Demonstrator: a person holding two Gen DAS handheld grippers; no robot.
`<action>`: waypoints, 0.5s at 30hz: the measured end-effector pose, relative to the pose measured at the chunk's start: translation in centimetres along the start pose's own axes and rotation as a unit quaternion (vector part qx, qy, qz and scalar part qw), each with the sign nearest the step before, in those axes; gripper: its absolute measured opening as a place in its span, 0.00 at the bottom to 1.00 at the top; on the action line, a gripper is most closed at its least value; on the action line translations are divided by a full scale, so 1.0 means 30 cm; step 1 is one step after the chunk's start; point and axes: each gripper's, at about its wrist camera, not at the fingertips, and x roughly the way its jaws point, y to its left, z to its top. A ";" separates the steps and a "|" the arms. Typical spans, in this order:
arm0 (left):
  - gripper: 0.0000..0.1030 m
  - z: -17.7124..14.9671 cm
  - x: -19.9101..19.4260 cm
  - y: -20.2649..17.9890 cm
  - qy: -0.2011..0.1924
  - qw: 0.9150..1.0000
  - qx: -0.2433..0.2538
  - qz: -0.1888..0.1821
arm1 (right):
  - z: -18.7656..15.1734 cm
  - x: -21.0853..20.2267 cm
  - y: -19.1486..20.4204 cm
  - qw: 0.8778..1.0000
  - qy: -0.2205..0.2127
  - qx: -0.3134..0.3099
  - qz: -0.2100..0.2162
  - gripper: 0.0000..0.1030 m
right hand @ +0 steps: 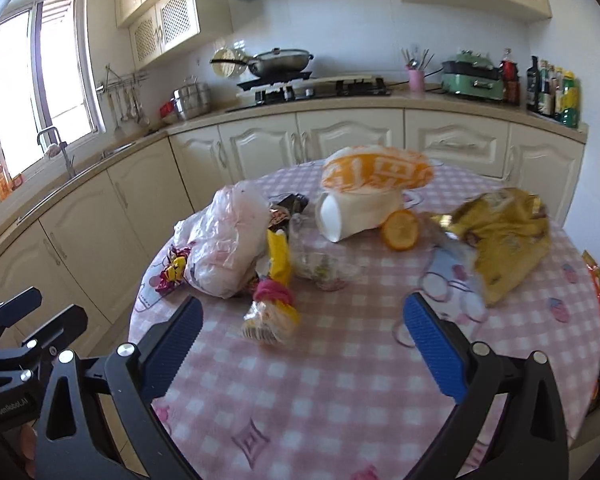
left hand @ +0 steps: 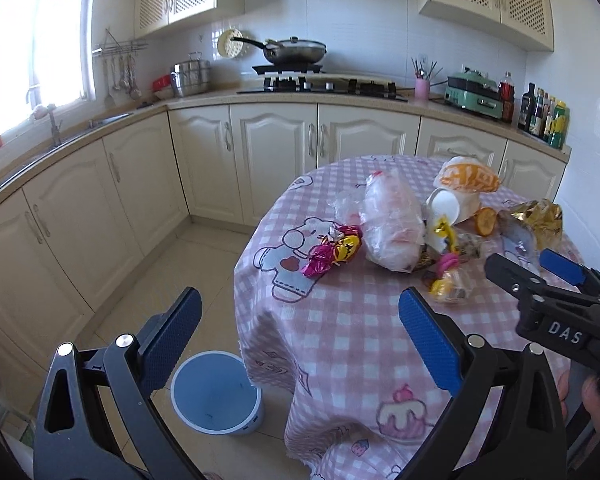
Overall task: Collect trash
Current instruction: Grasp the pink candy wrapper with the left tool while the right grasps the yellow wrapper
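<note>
A: Where did the job stand?
B: Barely begun. The bin sat on the floor by the surface's left edge and looked empty; wrappers, a bag, a cup and a lemon crowded the far half.
A: And the grippers?
B: The left gripper and right gripper were both spread wide, holding nothing, near the front edge.

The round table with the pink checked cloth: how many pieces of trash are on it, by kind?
Crinkly snack and candy wrappers: 3, gold foil bag, yellow-pink wrapper, magenta-yellow wrapper
Plastic bags: 2, clear crumpled bag, orange-white bag
White paper cups: 1
Orange halves: 1
Total: 7 that I can tell apart; smaller scraps are unclear.
</note>
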 end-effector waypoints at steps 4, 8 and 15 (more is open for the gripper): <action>0.93 0.019 0.089 0.008 0.018 1.000 0.007 -0.007 | 0.015 0.134 0.022 0.999 0.048 -0.004 0.003 0.63; 0.87 0.034 0.180 0.009 0.037 0.999 0.011 -0.022 | 0.015 0.217 0.023 0.995 0.094 -0.002 0.023 0.36; 0.74 0.069 0.321 0.000 0.058 0.997 -0.001 -0.056 | 0.051 0.180 -0.002 0.998 0.054 0.003 0.010 0.34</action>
